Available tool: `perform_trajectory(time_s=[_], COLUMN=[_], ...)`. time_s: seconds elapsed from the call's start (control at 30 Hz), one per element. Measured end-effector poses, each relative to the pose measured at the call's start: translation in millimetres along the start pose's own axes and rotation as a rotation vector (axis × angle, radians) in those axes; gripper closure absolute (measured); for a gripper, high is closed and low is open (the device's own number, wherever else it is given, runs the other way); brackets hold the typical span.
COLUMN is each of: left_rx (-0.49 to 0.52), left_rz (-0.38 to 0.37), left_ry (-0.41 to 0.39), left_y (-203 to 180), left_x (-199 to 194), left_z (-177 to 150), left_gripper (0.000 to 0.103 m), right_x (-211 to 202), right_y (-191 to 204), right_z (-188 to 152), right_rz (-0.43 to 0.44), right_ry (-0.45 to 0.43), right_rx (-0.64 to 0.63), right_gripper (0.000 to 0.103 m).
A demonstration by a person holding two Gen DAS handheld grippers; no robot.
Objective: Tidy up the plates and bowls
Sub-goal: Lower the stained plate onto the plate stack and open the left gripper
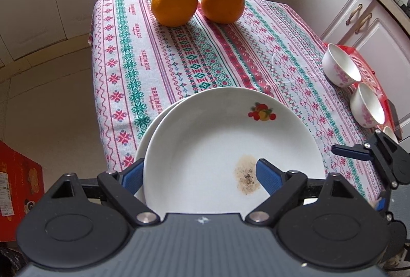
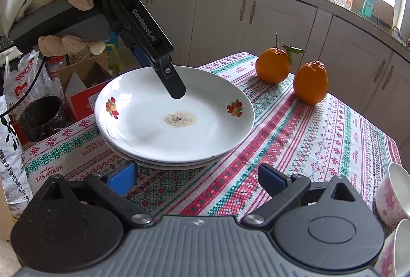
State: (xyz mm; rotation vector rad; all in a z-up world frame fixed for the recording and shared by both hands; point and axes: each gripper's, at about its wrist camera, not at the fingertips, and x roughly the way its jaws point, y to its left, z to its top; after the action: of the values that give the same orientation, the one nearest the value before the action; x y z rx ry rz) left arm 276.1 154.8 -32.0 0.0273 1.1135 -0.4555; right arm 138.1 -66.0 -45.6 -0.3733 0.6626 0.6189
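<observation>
My left gripper comes in from the bottom of its frame, fingers spread either side of the rim of the top plate: one blue pad sits outside the rim, the other over the plate's inside near a brown stain. I cannot tell whether the pads press the rim.

In the right wrist view that left gripper slants down from the upper left, my gloved left hand wrapped round its handle, and its upper finger hangs over the plate. The top plate lies slightly skewed on a stack of plates at centre frame, on the patterned tablecloth.

My right gripper hovers low, fingers wide apart and holding nothing, just short of the stack.

Two bowls stand at the right edge, two oranges at the top.
</observation>
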Motion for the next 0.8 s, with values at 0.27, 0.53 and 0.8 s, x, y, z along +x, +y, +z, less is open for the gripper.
perform_trajectory(time_s=[0.27, 0.53, 0.8], left_rx=[0.024, 0.030, 0.093], left_rz=[0.045, 0.048, 0.084], left_ry=[0.011, 0.014, 0.043], left_y=[-10, -9, -17], left_x=[6, 5, 9], left_z=[1, 1, 2], left_gripper=[0.007, 0.007, 0.007], right_x=[1, 11, 2], right_y=[-5, 0, 2], right_z=[-1, 0, 2], right_rz=[0.021, 0.096, 0.115], right_ry=[-0.010, -0.015, -0.042], right_rx=[0.019, -0.023, -0.007], right_gripper=[0.000, 0.019, 0.021])
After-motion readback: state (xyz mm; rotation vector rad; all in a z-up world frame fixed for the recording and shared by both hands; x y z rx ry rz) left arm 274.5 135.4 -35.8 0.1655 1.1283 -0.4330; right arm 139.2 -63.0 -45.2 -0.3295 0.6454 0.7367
